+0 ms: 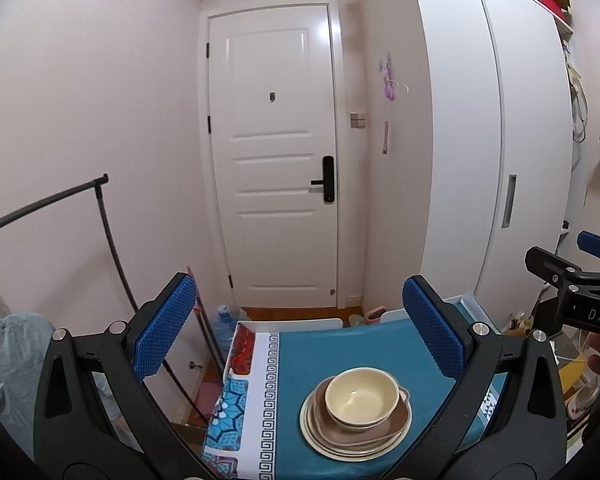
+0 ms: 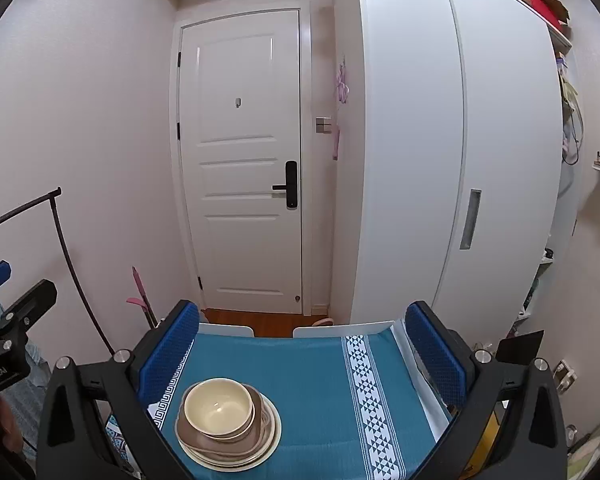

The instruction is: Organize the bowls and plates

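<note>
Left wrist view: my left gripper (image 1: pixel 300 328) has its jaws wide apart and holds nothing. My right gripper (image 2: pixel 302 346) is the same. Past them, a cream bowl (image 1: pixel 361 395) sits on stacked plates (image 1: pixel 354 438) on the blue tablecloth (image 1: pixel 324 352). Farther off is a white door (image 1: pixel 276 152).

Cream bowl (image 1: pixel 360 398) nested atop stacked plates (image 1: pixel 354 438) — teal tablecloth (image 1: pixel 324 356), white door (image 1: pixel 274 152)

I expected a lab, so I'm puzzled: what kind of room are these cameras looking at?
Most likely a home, near the entrance of a flat. A white front door with a black lock faces the camera, a tall white wardrobe stands beside it, and stacked plates and bowls sit on a table covered with a teal cloth.
</note>
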Available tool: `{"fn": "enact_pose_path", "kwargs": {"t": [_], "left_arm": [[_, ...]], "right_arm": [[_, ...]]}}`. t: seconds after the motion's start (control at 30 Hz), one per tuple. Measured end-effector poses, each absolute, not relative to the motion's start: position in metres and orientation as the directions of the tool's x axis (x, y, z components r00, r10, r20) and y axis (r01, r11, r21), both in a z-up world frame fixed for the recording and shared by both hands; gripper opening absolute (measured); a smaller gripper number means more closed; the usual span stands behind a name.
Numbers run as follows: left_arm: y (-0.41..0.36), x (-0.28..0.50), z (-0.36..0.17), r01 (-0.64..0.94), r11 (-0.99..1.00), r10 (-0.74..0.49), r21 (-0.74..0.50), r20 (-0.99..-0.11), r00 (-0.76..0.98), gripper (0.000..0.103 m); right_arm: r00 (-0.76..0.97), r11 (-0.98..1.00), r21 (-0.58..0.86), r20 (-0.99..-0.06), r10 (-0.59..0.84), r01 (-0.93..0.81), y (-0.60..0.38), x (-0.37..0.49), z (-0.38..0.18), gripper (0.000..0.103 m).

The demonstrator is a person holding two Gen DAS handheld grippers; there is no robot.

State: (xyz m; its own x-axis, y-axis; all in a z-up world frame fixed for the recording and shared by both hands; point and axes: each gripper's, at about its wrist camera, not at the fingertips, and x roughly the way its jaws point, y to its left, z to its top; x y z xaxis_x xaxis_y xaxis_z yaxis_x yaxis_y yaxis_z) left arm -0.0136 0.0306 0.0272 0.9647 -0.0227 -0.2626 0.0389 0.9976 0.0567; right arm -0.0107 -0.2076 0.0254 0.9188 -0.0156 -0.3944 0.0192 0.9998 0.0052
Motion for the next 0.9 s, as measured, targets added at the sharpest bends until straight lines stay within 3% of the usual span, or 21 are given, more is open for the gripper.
{"fn": "enact_pose_path", "kwargs": {"t": [0.9], "left_arm": [[0.03,0.004,0.026,0.012,0.997,0.006,0.079,-0.234,0.972,0.103]], "right_arm": [[0.914,1.0,-0.002,-0.406,-0.012,0.012,-0.207,0.004,0.023,0.103]]}}
